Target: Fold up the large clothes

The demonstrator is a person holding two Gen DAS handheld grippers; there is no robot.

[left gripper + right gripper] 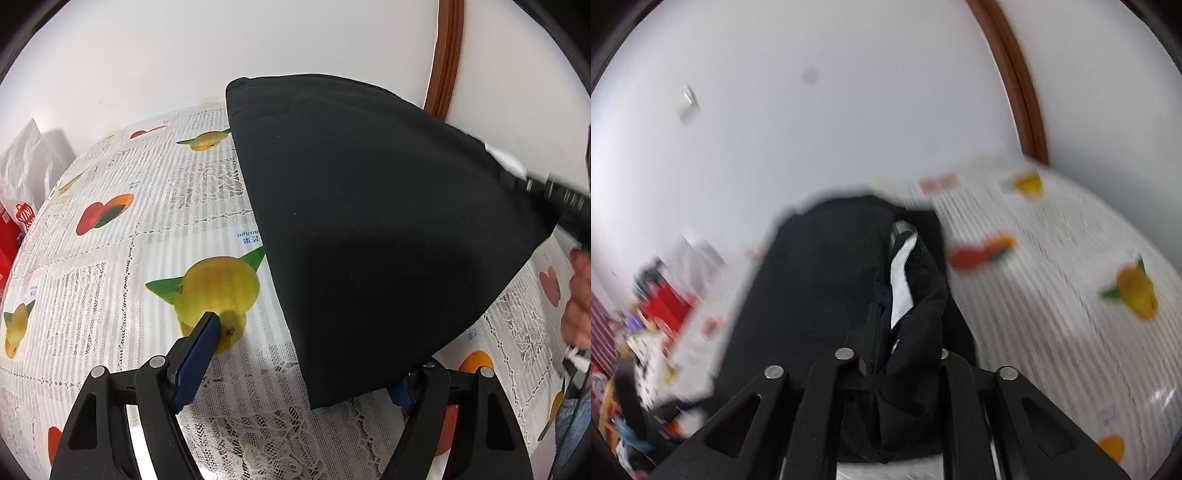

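A large black garment (369, 229) is lifted and stretched over the table in the left wrist view. My left gripper (306, 350) is open; its left finger (199, 350) hangs free over the tablecloth, and the garment's lower edge drapes over the right finger. In the right wrist view, which is blurred, my right gripper (897, 354) is shut on a bunched fold of the black garment (827, 288), with a white label (901, 280) showing. The right gripper's body (554, 199) shows at the garment's far corner in the left view.
The table (110, 258) has a lace cloth with fruit prints. A white bag (26, 166) and red box (11, 229) stand at the left edge. A brown wooden frame (447, 55) is on the white wall. A hand (580, 295) is at the right.
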